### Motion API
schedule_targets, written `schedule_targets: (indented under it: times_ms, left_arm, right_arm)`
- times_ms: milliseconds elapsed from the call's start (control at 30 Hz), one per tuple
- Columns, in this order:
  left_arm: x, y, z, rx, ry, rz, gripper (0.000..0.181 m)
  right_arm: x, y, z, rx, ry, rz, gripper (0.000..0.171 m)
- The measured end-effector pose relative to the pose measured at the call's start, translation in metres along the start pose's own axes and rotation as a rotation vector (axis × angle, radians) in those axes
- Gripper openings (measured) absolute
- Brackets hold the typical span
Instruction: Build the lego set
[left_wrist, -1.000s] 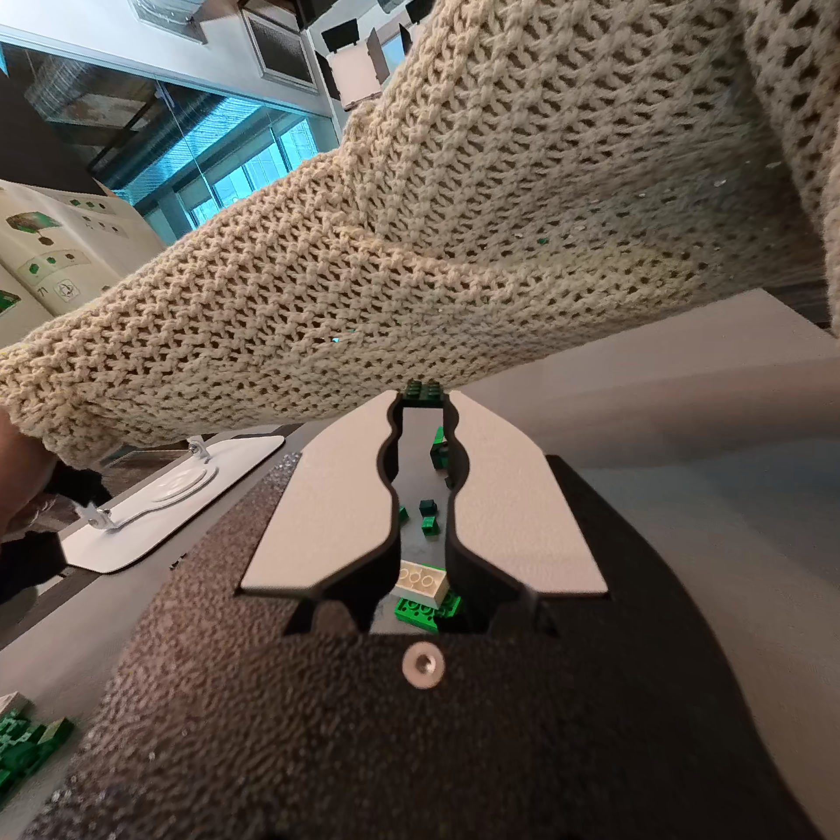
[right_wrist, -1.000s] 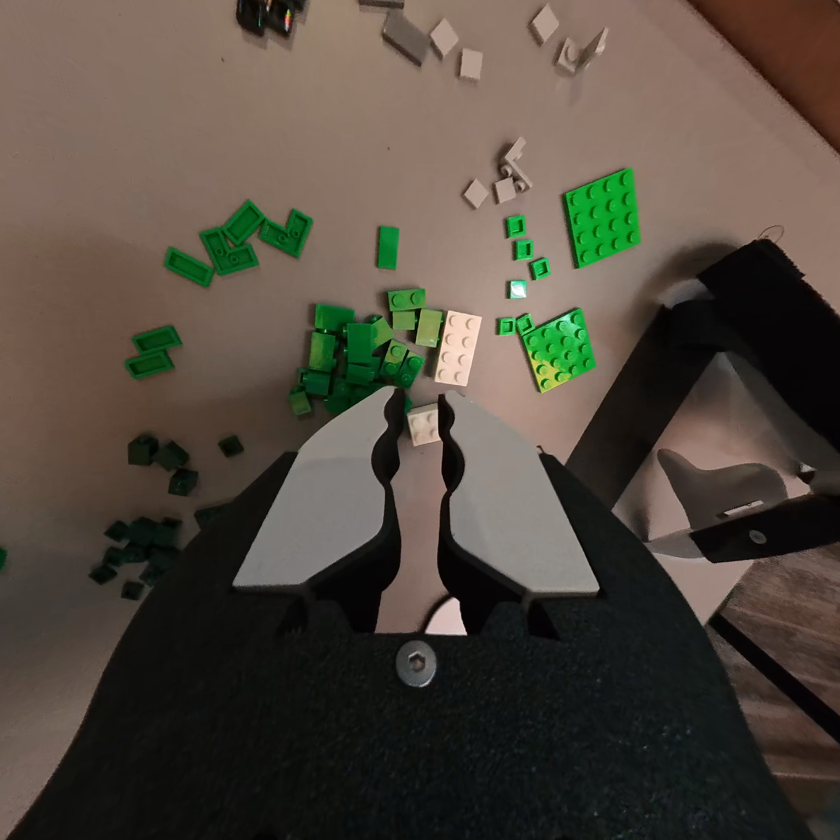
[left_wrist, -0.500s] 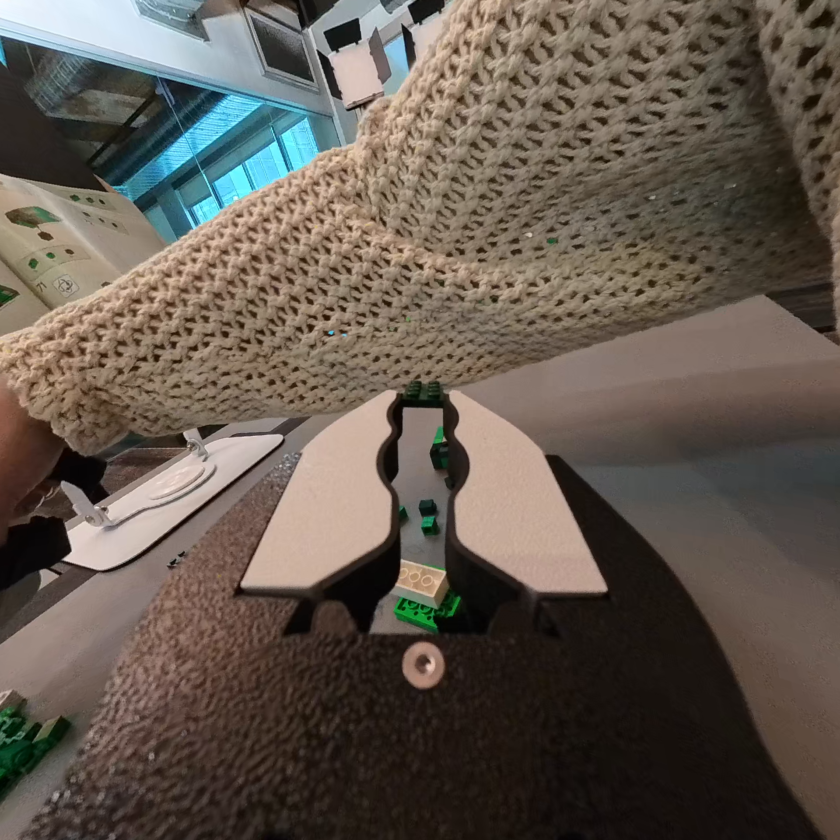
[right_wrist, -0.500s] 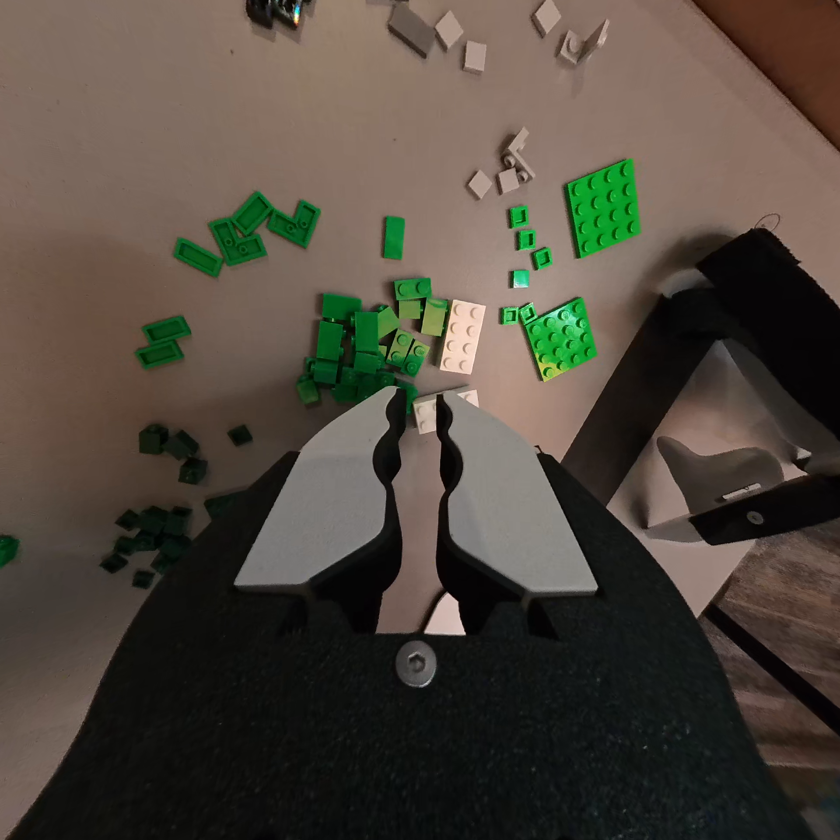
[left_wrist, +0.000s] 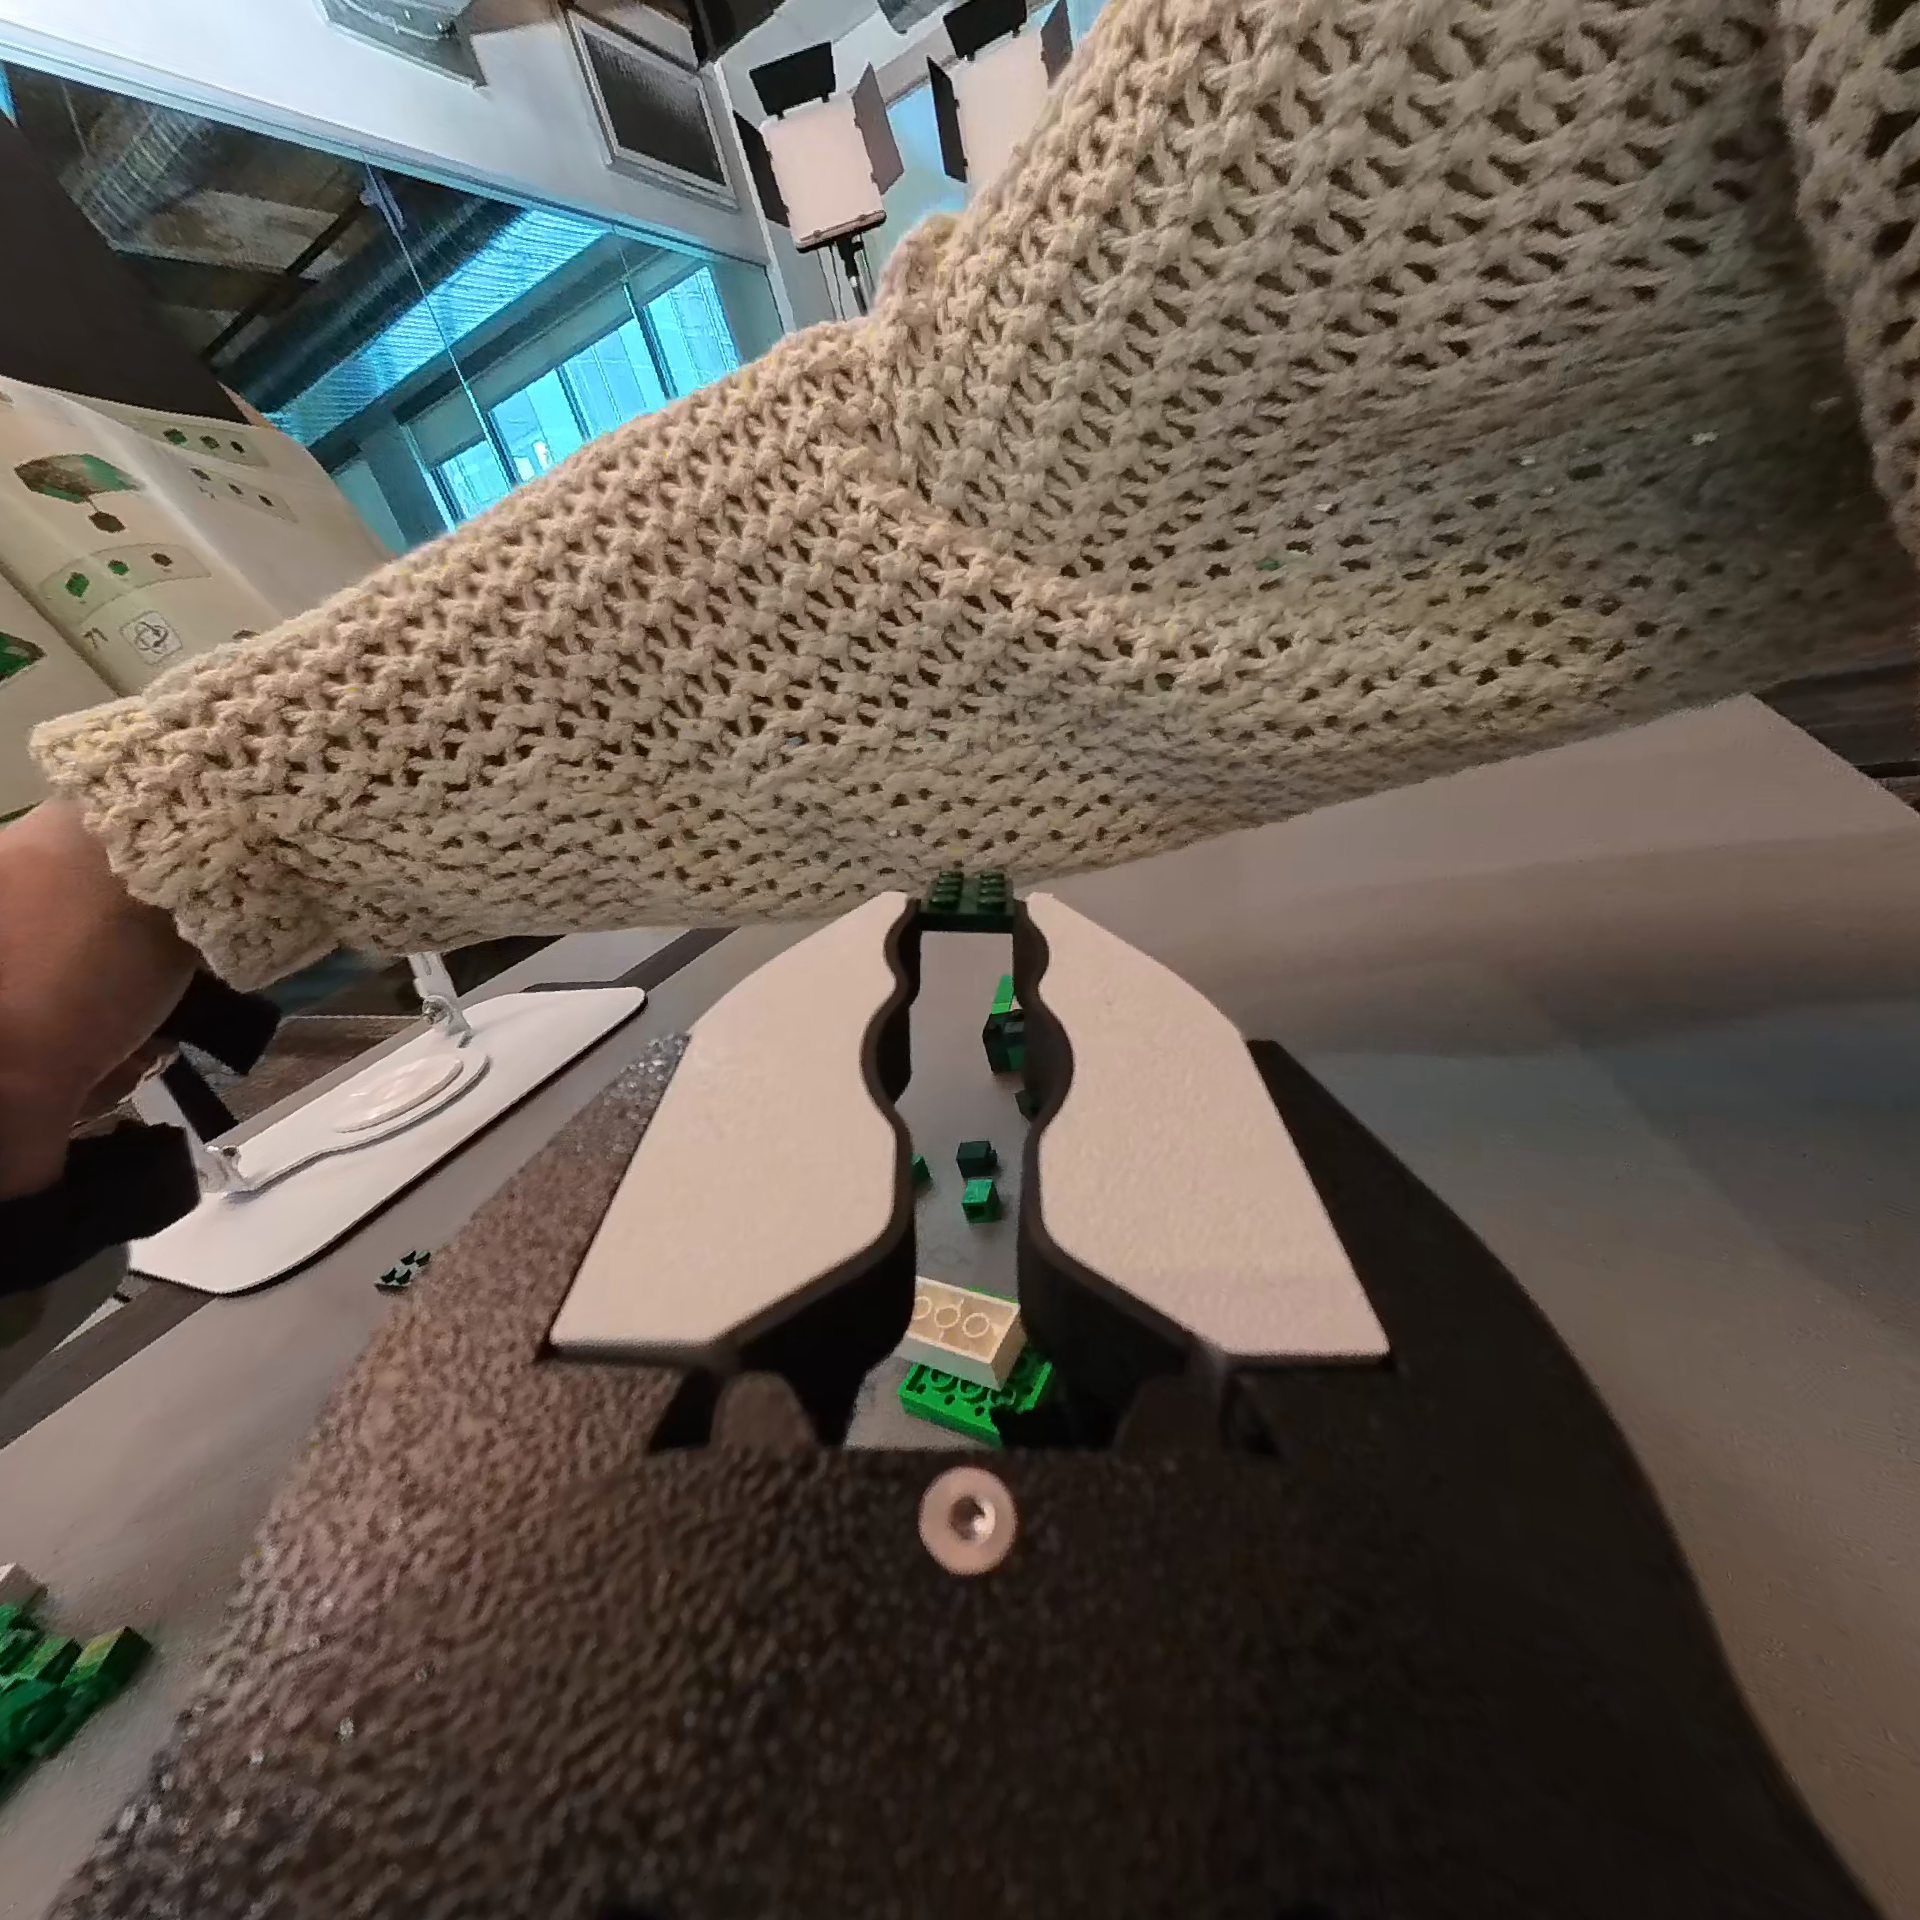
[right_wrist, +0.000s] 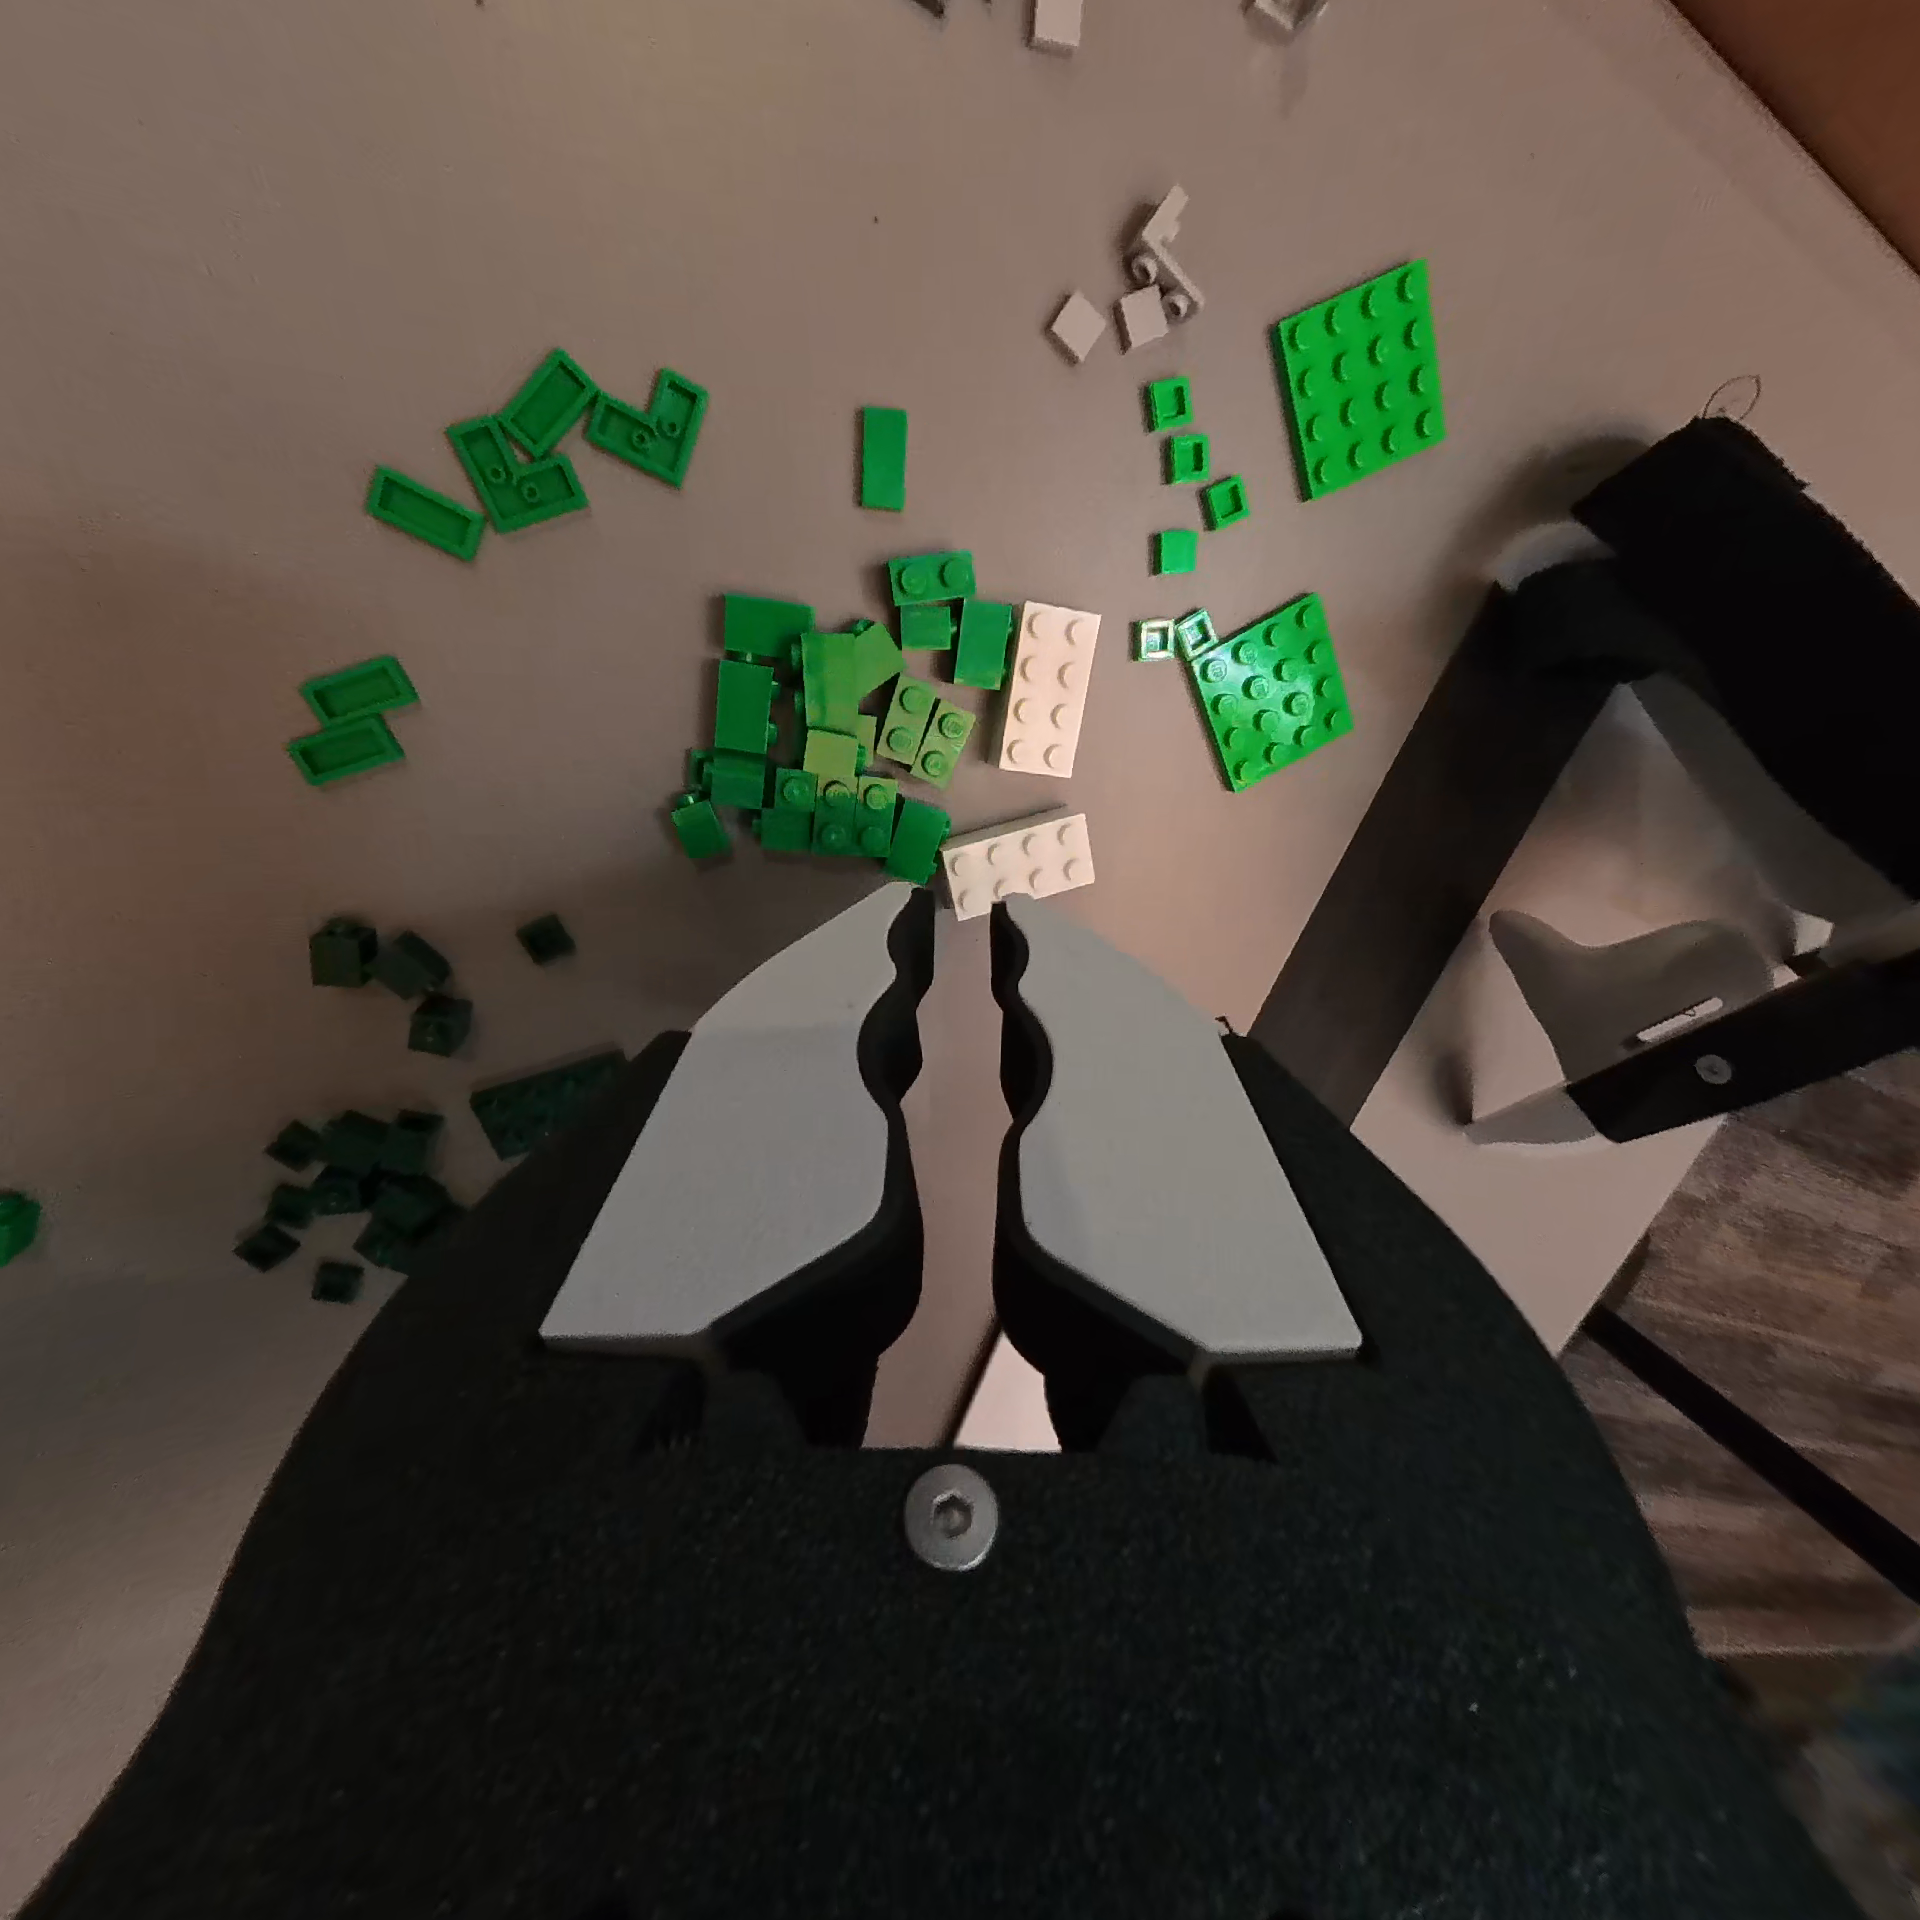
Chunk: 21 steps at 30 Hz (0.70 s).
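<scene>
My left gripper (left_wrist: 966, 925) is shut on a dark green brick (left_wrist: 971, 896), pinched at the fingertips and held above the table. Below and between its fingers, a white brick (left_wrist: 961, 1335) sits on a bright green piece (left_wrist: 956, 1397). A knitted sleeve (left_wrist: 1039, 520) crosses this view and hides what lies beyond. My right gripper (right_wrist: 958, 906) points down at the table with its jaws a narrow gap apart. Its tips straddle the near left corner of a white plate (right_wrist: 1023, 857) that lies on the table.
A second white plate (right_wrist: 1049, 691) lies beside a pile of green pieces (right_wrist: 821, 727). Two green square plates (right_wrist: 1361, 379) (right_wrist: 1273, 691), green tiles, grey bits and dark green pieces (right_wrist: 364, 1153) are scattered around. A black stand (right_wrist: 1766, 675) is at the right table edge. An instruction booklet (left_wrist: 104, 540) stands left. About 30 cm separates my left fingertips from my right.
My right gripper's jaws have narrowed and its tips have drawn back, from across the white plate to its near corner. The sleeve shifted slightly. The left gripper still holds its brick.
</scene>
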<state>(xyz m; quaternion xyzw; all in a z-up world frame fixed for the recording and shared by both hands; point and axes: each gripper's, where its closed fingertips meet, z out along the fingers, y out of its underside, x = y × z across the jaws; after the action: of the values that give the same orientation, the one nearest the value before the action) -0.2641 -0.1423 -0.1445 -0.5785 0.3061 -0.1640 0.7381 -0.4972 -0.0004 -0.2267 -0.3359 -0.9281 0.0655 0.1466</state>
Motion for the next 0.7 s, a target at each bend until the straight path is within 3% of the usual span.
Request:
schedule_targets:
  times_ms: [433,700]
  left_arm:
    - [0.0,0.001,0.0,-0.003,0.001,-0.006,0.016]
    - [0.001,0.002,0.0,-0.009,0.008,-0.007,0.016]
  right_arm:
    - [0.0,0.009,-0.011,0.047,-0.009,0.049,0.008]
    - [-0.047,0.012,-0.017,0.079,-0.221,-0.041,0.01]
